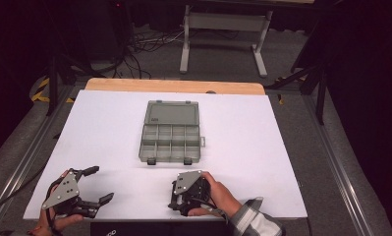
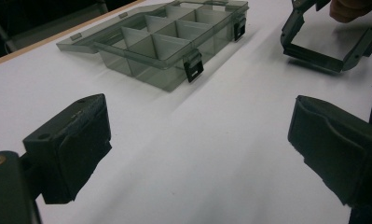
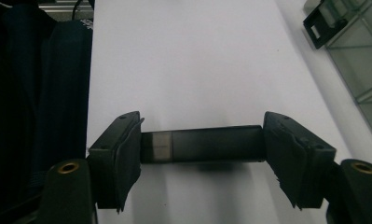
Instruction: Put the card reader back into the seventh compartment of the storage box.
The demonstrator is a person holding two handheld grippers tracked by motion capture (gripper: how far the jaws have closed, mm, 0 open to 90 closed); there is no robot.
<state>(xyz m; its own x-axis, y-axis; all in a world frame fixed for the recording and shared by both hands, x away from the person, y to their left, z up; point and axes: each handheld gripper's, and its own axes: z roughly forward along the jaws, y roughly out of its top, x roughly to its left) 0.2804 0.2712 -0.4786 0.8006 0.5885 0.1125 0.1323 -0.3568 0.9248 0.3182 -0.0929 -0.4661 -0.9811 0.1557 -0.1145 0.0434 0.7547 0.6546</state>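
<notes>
A grey translucent compartment box (image 1: 170,146) lies open at the middle of the white table, its lid (image 1: 173,113) folded flat away from me and its cells bare. The box (image 2: 165,46) has black latches (image 2: 193,70) on its near wall. My left gripper (image 1: 100,184) rests at the near left, open, with nothing between its fingers (image 2: 69,144). My right gripper (image 1: 175,195) sits at the near middle in a hand, shut on a dark strip (image 3: 207,144) that spans lengthwise from pad to pad. The left gripper view shows that strip (image 2: 312,57) too.
The white sheet (image 1: 110,123) covers a wooden table whose far edge (image 1: 174,86) shows. Beyond it stand a metal table frame (image 1: 225,22) and floor cables (image 1: 144,44). Dark cloth (image 3: 44,93) lies past the table's near edge. A box corner (image 3: 361,56) is in the right gripper view.
</notes>
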